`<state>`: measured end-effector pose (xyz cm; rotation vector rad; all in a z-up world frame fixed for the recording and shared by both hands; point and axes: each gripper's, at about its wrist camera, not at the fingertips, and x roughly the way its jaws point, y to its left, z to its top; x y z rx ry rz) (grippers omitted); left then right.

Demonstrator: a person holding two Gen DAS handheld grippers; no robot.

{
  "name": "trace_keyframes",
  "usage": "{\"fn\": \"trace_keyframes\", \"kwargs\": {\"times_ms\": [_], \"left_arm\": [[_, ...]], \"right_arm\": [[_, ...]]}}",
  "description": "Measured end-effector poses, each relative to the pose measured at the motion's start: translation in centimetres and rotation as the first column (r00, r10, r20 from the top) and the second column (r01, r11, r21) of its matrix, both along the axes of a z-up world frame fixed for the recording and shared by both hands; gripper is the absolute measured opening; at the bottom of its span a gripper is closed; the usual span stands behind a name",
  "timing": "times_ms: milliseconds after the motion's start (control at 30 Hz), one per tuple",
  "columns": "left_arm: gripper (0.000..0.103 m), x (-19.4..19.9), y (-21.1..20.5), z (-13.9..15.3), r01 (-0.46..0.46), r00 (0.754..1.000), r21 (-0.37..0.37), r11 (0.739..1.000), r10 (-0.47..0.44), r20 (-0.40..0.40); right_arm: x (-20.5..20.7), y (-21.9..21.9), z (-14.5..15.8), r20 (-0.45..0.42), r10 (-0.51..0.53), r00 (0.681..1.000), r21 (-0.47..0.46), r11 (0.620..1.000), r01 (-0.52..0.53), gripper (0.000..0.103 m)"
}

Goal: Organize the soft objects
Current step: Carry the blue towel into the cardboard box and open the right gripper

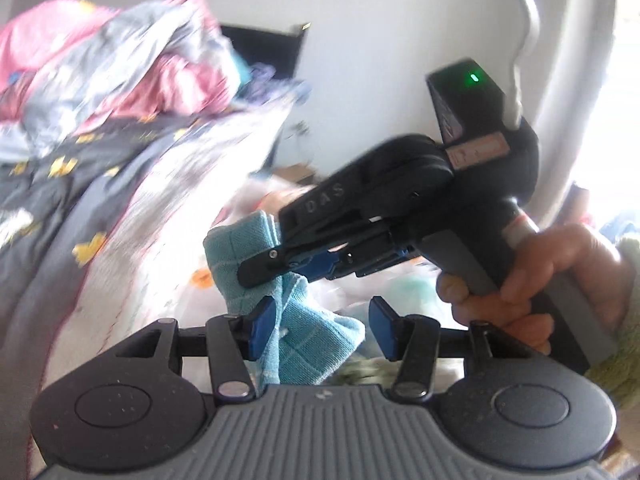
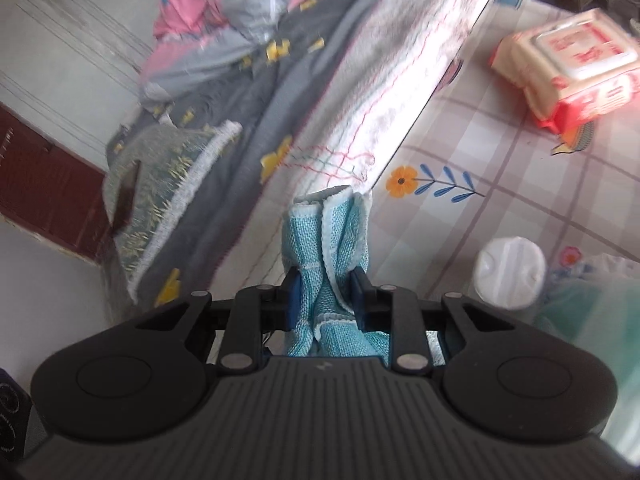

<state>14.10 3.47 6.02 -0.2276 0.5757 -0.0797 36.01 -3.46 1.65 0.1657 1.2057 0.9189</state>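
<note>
Right wrist view: right hand-held gripper [image 2: 326, 294] is clamped on a bunched teal cloth [image 2: 330, 236], both pads pressing the fabric, which stands up beyond the fingertips and trails back under the body. Left wrist view shows the same grip from the side, right hand-held gripper reaching in from the right, a person's hand [image 1: 532, 280] on its handle.

Left hand-held gripper [image 1: 320, 326]: jaws part-open. The cloth's lower fold hangs between them, lying against the left pad [image 1: 262, 322]; the right pad stands clear. No grip there, as far as I can judge.

Cloth is off any surface, carried in the air by the right tool alone.

Outward: bed [image 2: 248, 128] to the left and far side, dark patterned cover, with a heap of pink and grey clothes [image 1: 116, 64] at its far end. To the right, a counter [image 2: 472, 208] under a checked floral covering holds a wipes pack [image 2: 568, 68] at the far right and a white lidded container [image 2: 510, 274] nearer.

Progress, judged: early to middle. One cloth in hand, not yet folded or set down; the clothes heap looks unsorted. Frames are motion-blurred, fine detail uncertain.
</note>
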Motion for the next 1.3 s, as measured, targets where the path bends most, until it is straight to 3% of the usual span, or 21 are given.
{"fn": "trace_keyframes", "kwargs": {"times_ms": [167,333,500,667,867,967,1133,1300], "left_arm": [[0.054,-0.6,-4.9,2.5,0.116,0.991,0.031,0.993,-0.118,0.071],[0.055,1.5,-12.9,2.0,0.237,0.97,0.066,0.969,-0.24,0.037],[0.056,4.1,-21.1,0.6,0.447,0.893,0.021,0.894,-0.445,-0.066],[0.051,6.4,-28.1,-0.7,0.542,0.83,0.024,0.84,-0.53,-0.175],[0.051,10.4,-34.2,-5.1,0.558,0.787,0.09,0.825,-0.491,-0.373],[0.051,12.6,-34.8,-7.7,0.531,0.766,0.085,0.843,-0.434,-0.475],[0.052,13.0,-33.2,-8.9,0.499,0.769,0.077,0.863,-0.4,-0.498],[0.057,12.7,-31.7,-7.2,0.475,0.798,0.07,0.877,-0.396,-0.455]], "right_arm": [[-3.3,-8.8,4.0,0.062,-0.114,0.992,0.074,0.991,0.109,0.024],[-6.5,-20.5,6.1,0.11,-0.298,0.948,0.106,0.952,0.287,0.024],[-9.9,-31.5,5.2,0.086,-0.472,0.877,0.11,0.88,0.463,0.024],[-11.8,-39.7,2.9,0.048,-0.586,0.809,0.097,0.809,0.58,0.024],[-9.9,-43.3,-1.2,0.036,-0.607,0.794,-0.04,0.793,0.608,0.025],[-7.8,-43.4,-4.0,0.022,-0.59,0.807,-0.118,0.8,0.588,0.028],[-5.8,-43.2,-7.1,0.003,-0.581,0.814,-0.17,0.802,0.573,0.034],[-6.4,-43.6,-5.5,0.027,-0.601,0.799,-0.088,0.795,0.601,0.053]]}}
